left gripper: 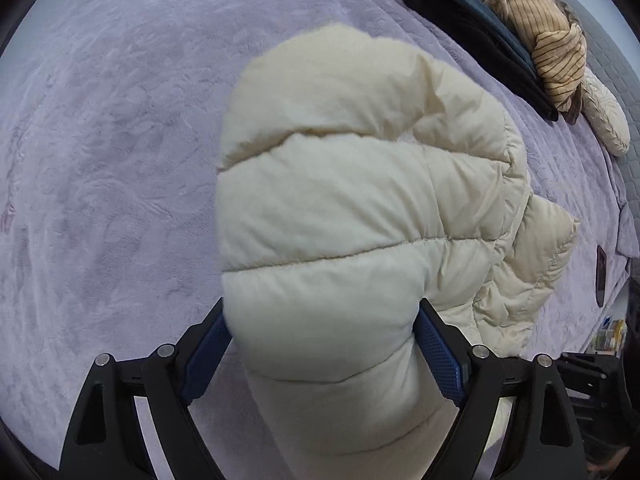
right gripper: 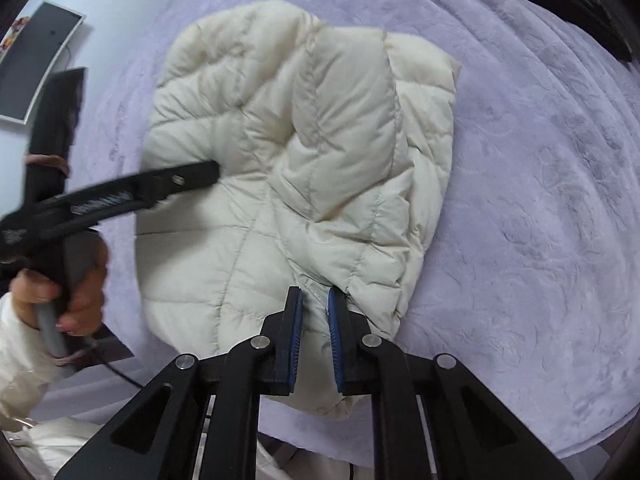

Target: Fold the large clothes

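A cream puffer jacket [right gripper: 304, 152] lies bunched on a lilac blanket [right gripper: 540, 200]. In the left wrist view a thick padded fold of the jacket [left gripper: 340, 200] fills the space between the blue pads [left gripper: 440, 356] of my left gripper [left gripper: 322, 308]; the jaws stand wide and press on it from both sides. In the right wrist view my right gripper [right gripper: 315, 296] is shut, its blue pads pinching a thin edge of the jacket's near hem. The left gripper's black finger [right gripper: 192, 174] digs into the jacket's left side, held by a person's hand [right gripper: 80, 292].
A stack of folded clothes sits at the blanket's far edge: a dark garment [left gripper: 472, 40], a tan striped one [left gripper: 556, 52] and a cream quilted piece [left gripper: 608, 120]. A dark flat panel [right gripper: 36, 60] lies off the bed's left side. A white sleeve [right gripper: 16, 356] is at the lower left.
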Action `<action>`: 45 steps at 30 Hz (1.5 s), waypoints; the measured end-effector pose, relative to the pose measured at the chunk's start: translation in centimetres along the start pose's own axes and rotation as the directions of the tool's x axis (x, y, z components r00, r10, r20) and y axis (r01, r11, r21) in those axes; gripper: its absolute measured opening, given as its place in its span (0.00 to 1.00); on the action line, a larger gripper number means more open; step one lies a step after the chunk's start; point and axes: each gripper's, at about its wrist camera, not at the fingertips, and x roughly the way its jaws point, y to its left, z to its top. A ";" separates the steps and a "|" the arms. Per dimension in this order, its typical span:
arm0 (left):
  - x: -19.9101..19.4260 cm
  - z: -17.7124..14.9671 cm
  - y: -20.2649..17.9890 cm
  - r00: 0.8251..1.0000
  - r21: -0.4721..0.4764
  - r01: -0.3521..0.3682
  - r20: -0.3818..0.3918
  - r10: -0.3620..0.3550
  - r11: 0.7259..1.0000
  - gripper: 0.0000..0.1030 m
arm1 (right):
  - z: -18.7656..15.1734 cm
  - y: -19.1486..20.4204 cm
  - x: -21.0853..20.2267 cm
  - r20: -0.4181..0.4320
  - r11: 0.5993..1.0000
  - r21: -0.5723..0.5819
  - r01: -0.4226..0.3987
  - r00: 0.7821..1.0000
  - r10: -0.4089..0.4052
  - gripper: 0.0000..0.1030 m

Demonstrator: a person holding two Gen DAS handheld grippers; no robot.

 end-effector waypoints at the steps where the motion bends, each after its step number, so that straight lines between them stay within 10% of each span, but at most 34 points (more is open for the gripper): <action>1: -1.3 0.0 -0.1 1.000 0.020 -0.013 0.027 0.012 1.000 0.80 | 0.0 -0.3 0.1 0.005 1.000 0.016 -0.012 1.000 0.012 0.10; 4: -5.1 0.6 0.0 0.995 0.075 0.031 0.090 -0.038 0.997 0.62 | 0.0 -0.6 -0.1 0.017 1.000 0.007 -0.010 1.000 0.010 0.10; 11: -4.7 5.4 -5.5 0.974 0.315 0.178 0.081 -0.213 0.932 0.60 | -1.1 0.4 0.8 0.021 1.000 0.012 0.010 1.000 -0.010 0.10; 17: 4.3 10.0 -3.8 0.968 0.107 0.252 -0.029 -0.251 0.962 0.59 | -1.7 -0.4 3.2 0.051 0.999 0.012 0.048 0.998 -0.049 0.10; 22: 7.4 9.4 -4.9 0.975 0.148 0.223 -0.043 -0.219 0.963 0.59 | -1.8 -1.4 5.2 0.057 0.999 0.041 0.027 0.998 -0.029 0.10; 45: 8.2 8.8 -5.1 0.982 0.170 0.188 -0.014 -0.189 0.967 0.60 | 0.1 -2.8 4.7 0.034 0.997 0.081 -0.007 0.999 0.004 0.10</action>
